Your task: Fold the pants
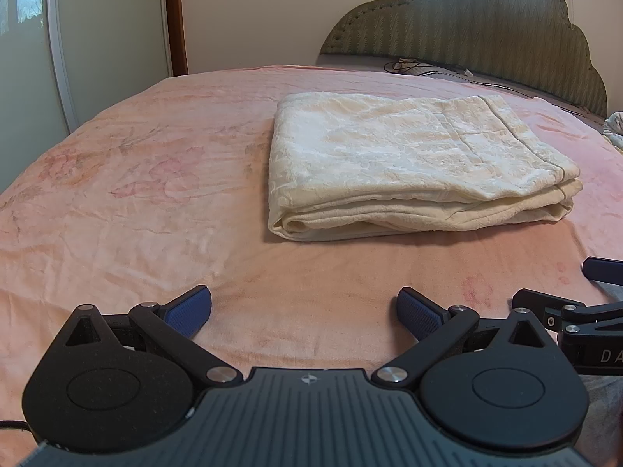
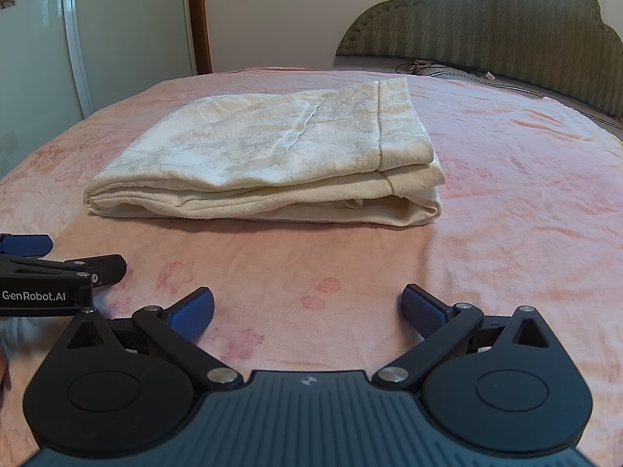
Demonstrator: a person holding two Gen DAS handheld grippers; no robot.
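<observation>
Both claws, left claw (image 1: 304, 311) and right claw (image 2: 307, 311), we list as spread wide, holding nothing, over our pink bed (image 2: 525, 194); cream folded pants (image 2: 264, 163) lie beyond, untouched.

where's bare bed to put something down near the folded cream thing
Free: the pink bedspread left of the folded cream pants, out to the wardrobe side, and the strip between the pants and both open tools: left tool, right tool. Crowded: cables by the headboard.
</observation>
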